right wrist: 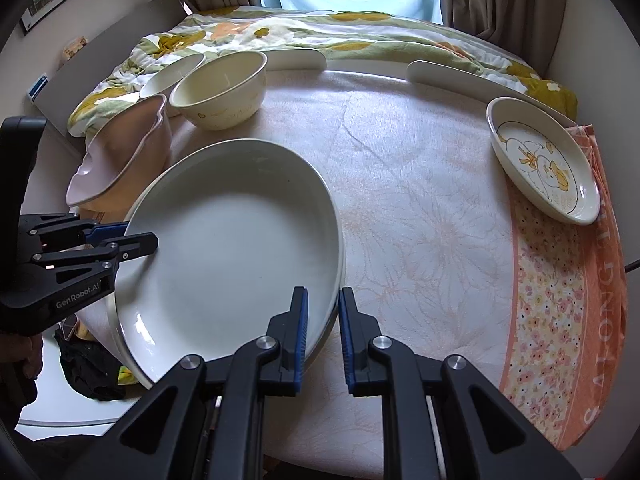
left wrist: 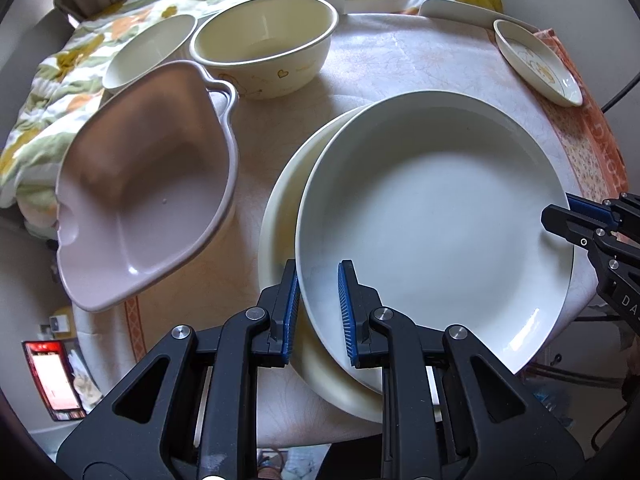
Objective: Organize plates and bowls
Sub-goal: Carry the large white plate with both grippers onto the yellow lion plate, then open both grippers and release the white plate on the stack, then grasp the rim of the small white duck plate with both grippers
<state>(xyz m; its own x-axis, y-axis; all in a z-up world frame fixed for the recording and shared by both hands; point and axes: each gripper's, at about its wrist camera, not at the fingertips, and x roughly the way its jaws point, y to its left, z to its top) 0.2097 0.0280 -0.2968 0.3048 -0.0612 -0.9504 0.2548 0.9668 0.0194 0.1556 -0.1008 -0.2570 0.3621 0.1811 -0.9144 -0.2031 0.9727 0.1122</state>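
A large white plate [left wrist: 432, 216] lies on a cream plate [left wrist: 280, 216] near the table's front edge. My left gripper [left wrist: 319, 308] has its jaws around the white plate's near-left rim with a small gap. My right gripper [right wrist: 323, 330] has its jaws around the plate's [right wrist: 232, 248] right rim; it shows in the left wrist view [left wrist: 560, 216] at the plate's right edge. A pink bowl [left wrist: 144, 196] stands left of the plates. A cream bowl [left wrist: 264, 44] and a white bowl [left wrist: 150, 50] stand behind it. A small duck-print dish [right wrist: 540, 164] lies at the far right.
The table carries a floral cloth [right wrist: 420, 220] with an orange patterned cloth [right wrist: 560, 320] along its right side. A floral quilt [right wrist: 320, 36] lies behind the table. White curved rails [right wrist: 452, 74] edge the far side.
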